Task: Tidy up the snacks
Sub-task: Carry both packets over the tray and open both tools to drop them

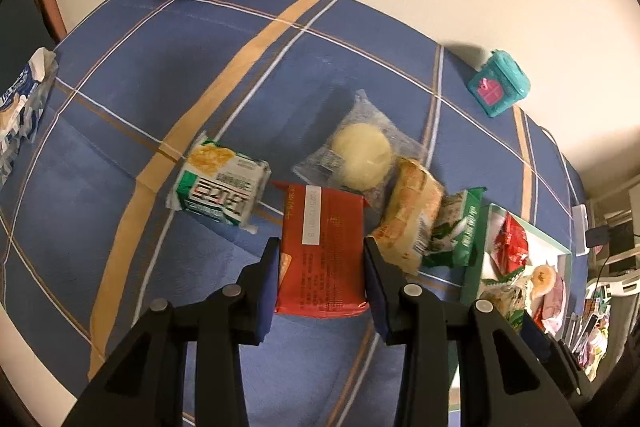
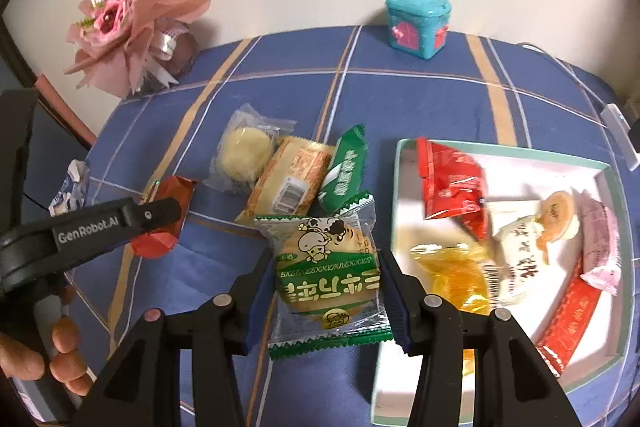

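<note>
My left gripper (image 1: 322, 251) is shut on a red snack pack (image 1: 322, 259), held between its blue pads just above the blue checked tablecloth; it also shows in the right wrist view (image 2: 168, 211). My right gripper (image 2: 324, 267) is shut on a green-edged clear biscuit packet (image 2: 328, 275), left of the white tray (image 2: 404, 167). The tray holds several snacks, among them a red bag (image 2: 452, 183) and an orange jelly pack (image 2: 456, 275). On the cloth lie a round yellow pastry (image 2: 244, 151), an orange-striped cake pack (image 2: 292, 179) and a green packet (image 2: 346, 167).
A green-and-white cracker pack (image 1: 224, 183) lies left of the left gripper. A blue-white packet (image 1: 20, 107) lies at the table's left edge. A pink bouquet (image 2: 120, 11) and a teal box (image 2: 418, 23) stand at the back by the wall.
</note>
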The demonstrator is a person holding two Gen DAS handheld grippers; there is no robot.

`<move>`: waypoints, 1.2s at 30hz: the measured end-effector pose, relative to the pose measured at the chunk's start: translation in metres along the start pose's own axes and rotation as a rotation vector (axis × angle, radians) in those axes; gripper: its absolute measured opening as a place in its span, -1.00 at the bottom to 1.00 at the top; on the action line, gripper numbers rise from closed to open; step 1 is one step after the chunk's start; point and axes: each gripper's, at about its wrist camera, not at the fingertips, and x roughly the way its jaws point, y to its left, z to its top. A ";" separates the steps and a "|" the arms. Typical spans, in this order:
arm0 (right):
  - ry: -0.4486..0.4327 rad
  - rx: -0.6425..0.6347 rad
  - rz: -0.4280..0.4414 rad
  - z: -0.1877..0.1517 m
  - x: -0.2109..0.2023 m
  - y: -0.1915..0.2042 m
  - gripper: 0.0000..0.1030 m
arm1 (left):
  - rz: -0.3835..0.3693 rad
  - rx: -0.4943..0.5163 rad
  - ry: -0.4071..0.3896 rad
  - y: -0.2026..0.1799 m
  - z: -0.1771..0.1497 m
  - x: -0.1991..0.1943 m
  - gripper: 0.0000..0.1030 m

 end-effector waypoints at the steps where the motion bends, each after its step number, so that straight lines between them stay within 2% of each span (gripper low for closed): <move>1: -0.004 0.008 0.000 0.001 -0.002 -0.002 0.02 | -0.002 0.010 -0.002 -0.005 -0.002 -0.001 -0.21; 9: -0.035 0.126 -0.068 0.002 -0.021 -0.057 0.02 | -0.026 0.119 0.000 -0.054 -0.024 -0.006 -0.21; 15: -0.044 0.258 -0.148 -0.004 -0.036 -0.121 0.02 | -0.046 0.245 0.026 -0.107 -0.050 -0.001 -0.21; 22: -0.051 0.352 -0.211 -0.015 -0.055 -0.177 0.02 | -0.055 0.401 0.056 -0.160 -0.087 0.006 -0.21; 26: -0.049 0.373 -0.220 -0.020 -0.061 -0.193 0.02 | -0.039 0.437 0.065 -0.171 -0.096 0.010 -0.21; 31: -0.039 0.372 -0.210 -0.023 -0.061 -0.196 0.02 | -0.015 0.429 0.078 -0.169 -0.096 0.018 -0.21; 36: 0.027 0.348 -0.204 -0.026 -0.042 -0.189 0.02 | 0.002 0.406 0.107 -0.161 -0.096 0.029 -0.21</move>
